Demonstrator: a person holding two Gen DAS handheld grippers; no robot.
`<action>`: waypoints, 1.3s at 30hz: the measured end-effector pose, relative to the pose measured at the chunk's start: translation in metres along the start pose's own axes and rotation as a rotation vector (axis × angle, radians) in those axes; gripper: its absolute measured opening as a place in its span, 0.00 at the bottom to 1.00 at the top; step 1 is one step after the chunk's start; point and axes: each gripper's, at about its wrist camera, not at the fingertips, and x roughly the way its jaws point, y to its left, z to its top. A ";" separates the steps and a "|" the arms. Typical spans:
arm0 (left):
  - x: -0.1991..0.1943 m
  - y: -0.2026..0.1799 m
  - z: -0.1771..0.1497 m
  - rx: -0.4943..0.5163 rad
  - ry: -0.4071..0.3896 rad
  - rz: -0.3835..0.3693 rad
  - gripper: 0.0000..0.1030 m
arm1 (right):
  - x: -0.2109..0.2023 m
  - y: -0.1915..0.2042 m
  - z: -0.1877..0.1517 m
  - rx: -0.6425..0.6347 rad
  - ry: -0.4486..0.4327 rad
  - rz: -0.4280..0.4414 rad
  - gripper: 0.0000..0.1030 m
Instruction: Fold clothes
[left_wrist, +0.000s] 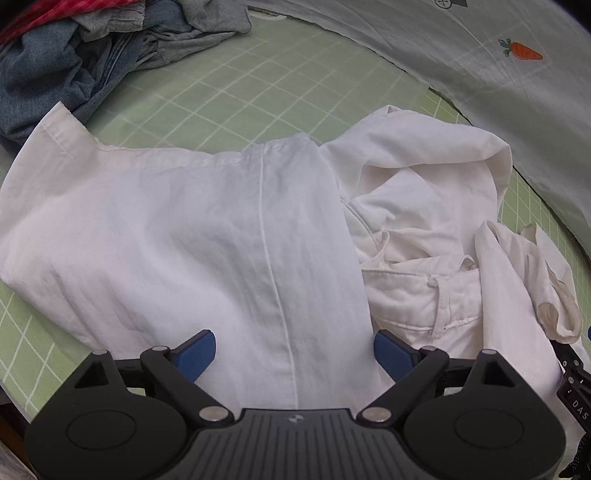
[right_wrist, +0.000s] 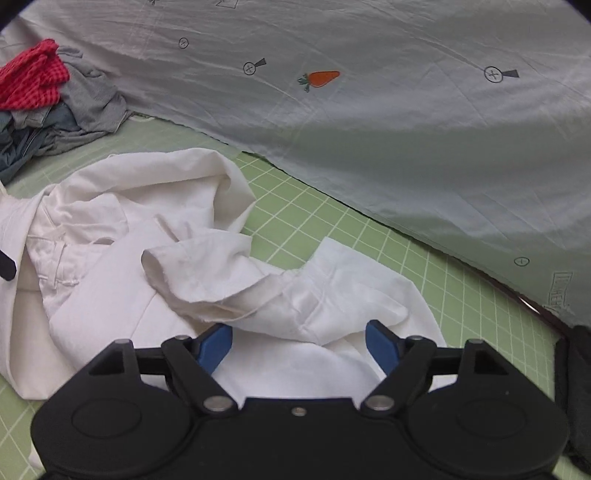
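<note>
White trousers (left_wrist: 184, 229) are spread on the green mat (left_wrist: 266, 96) of the table, one leg laid flat with its seam running toward the left gripper (left_wrist: 294, 349), the waistband and the other leg bunched beside it. The left fingers (left_wrist: 195, 354) are spread wide above the flat leg, with cloth under them but nothing pinched. The right gripper (right_wrist: 299, 345) is also held with fingers (right_wrist: 216, 347) apart over a crumpled leg end, and nothing is gripped. The step in hand appears to be the straightening of the trousers before the first fold; the next move probably calls for the crumpled leg to be pinched at its hem and drawn out flat alongside the other. The hem (left_wrist: 55, 129) of the flat leg and its long seam are shown only in the left view; the twisted cuff (right_wrist: 199, 273) and the open mat beyond it are shown clearly in the right view. A pile of clothes (right_wrist: 48, 107) and a patterned sheet (right_wrist: 369, 110) are seen in both.
</note>
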 end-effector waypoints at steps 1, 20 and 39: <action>0.004 0.000 0.002 0.002 0.009 0.006 0.90 | 0.006 0.001 0.002 -0.016 0.003 0.006 0.78; 0.037 -0.008 0.017 0.017 0.071 0.075 0.90 | 0.010 -0.228 0.099 0.288 -0.204 -0.570 0.11; -0.009 -0.029 0.023 -0.020 -0.033 -0.144 0.86 | 0.057 -0.152 -0.004 0.879 0.047 -0.097 0.70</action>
